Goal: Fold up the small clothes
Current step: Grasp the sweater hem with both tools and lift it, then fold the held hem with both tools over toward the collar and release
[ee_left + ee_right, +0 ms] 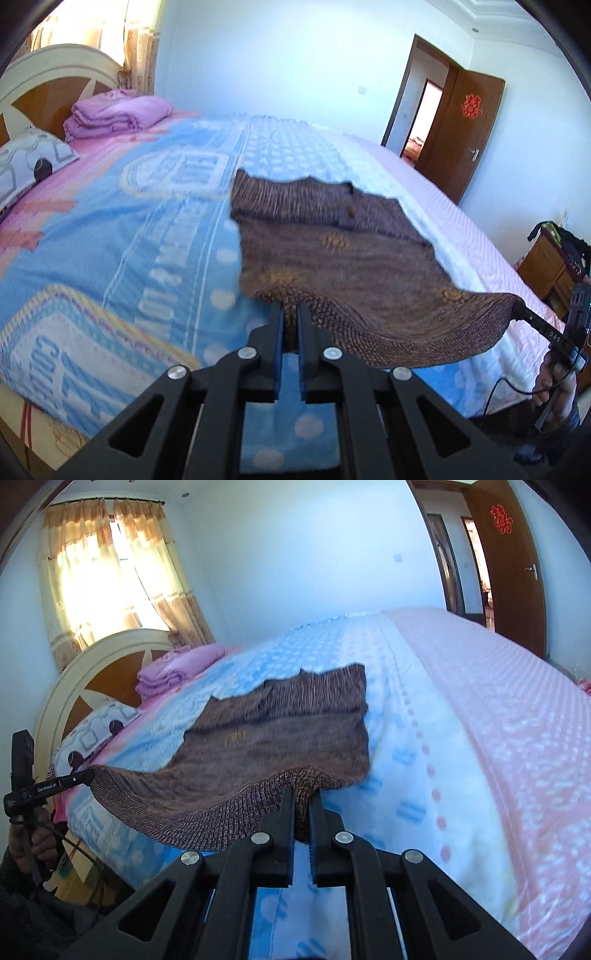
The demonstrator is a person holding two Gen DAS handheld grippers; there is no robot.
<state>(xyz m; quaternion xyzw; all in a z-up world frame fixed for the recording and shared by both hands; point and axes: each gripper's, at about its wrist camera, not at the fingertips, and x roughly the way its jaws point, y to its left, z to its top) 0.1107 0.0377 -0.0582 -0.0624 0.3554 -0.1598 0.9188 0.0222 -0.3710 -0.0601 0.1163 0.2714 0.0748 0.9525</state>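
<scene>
While we hold the brown knitted garment (332, 251) stretched above the blue and pink patterned bedspread (147, 221), no fold shows yet, so the folding seems barely begun. Our left gripper (290, 314) and right gripper (302, 797) each pinch its near ribbed hem. Folded purple bedding (118, 114) lies well clear.

Black left gripper (290, 312), blue-lined jaws, silver screws.
</scene>
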